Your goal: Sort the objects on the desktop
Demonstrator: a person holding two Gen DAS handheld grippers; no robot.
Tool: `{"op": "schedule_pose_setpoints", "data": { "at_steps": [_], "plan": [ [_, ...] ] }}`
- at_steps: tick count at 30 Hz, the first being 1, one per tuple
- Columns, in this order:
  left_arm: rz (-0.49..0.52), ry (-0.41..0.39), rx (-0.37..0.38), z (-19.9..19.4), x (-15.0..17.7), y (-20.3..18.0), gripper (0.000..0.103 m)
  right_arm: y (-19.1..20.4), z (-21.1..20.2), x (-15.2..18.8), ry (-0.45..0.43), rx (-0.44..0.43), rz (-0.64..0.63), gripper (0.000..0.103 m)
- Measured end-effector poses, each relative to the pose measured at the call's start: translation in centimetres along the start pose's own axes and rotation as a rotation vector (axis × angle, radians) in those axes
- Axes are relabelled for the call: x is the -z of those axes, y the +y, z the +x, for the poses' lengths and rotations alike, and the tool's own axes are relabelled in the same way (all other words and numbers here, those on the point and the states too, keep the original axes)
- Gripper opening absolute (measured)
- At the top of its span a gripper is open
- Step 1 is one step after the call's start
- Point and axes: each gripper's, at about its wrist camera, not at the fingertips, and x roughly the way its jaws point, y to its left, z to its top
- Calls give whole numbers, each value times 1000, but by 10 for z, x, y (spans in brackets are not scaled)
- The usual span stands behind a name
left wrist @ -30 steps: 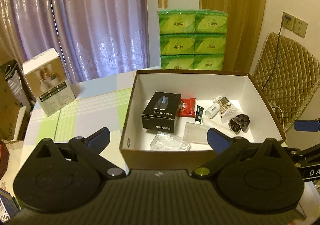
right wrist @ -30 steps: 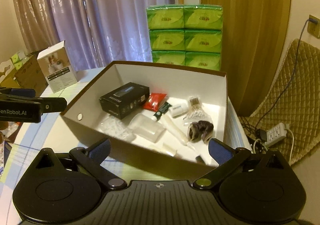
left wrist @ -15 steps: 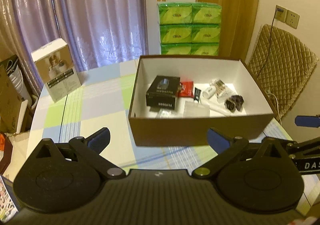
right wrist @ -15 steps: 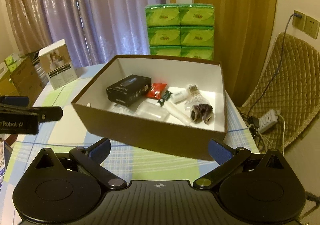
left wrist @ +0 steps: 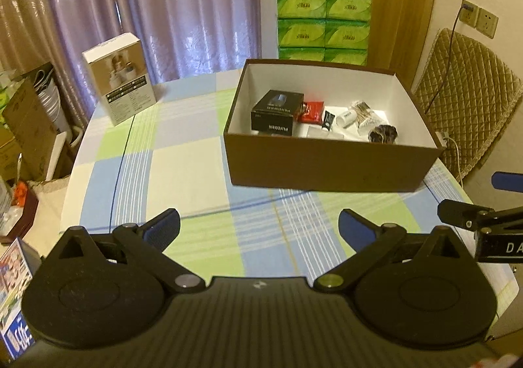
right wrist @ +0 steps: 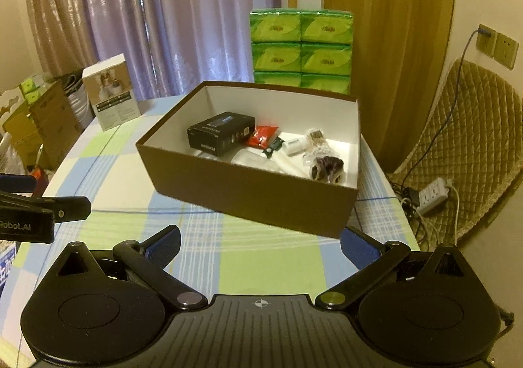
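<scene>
Left wrist view: the left gripper (left wrist: 258,224) is held spread and empty, low over the near tablecloth (left wrist: 183,152), level, aimed at the box (left wrist: 330,165), well short of it. Small items lie inside: black carton (left wrist: 276,113), red packet (left wrist: 312,111), hair tie (left wrist: 382,134). No loose item is seen on the cloth; sorting is judged finished or paused.

Right wrist view: the right gripper (right wrist: 260,245) is likewise released, nothing between its fingers, near the box's near right corner. If more is to be sorted, a reach over the rim would be called for.
</scene>
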Motion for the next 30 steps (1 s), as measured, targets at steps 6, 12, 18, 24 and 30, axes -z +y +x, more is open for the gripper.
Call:
{"op": "schedule_pose_setpoints", "data": {
  "at_steps": [6,12,18,24,30],
  "plan": [
    [-19,-3,-12,-25,14,-17,102,-9,-21,12,-4,-24,-23,101],
    [-25,-5,-34,-43,26,-30,102,-16,-36,19,-13,-40,-36,101],
    [-32,4,-47,-51,36,-38,102,-18,-46,28,-12,-48,-57,101],
    [-35,17,-59,-56,45,-43,102,-19,-51,35,-1,-57,-66,101],
    [-32,30,-55,-55,49,-47,102,-22,-52,40,12,-54,-67,101]
  ]
}}
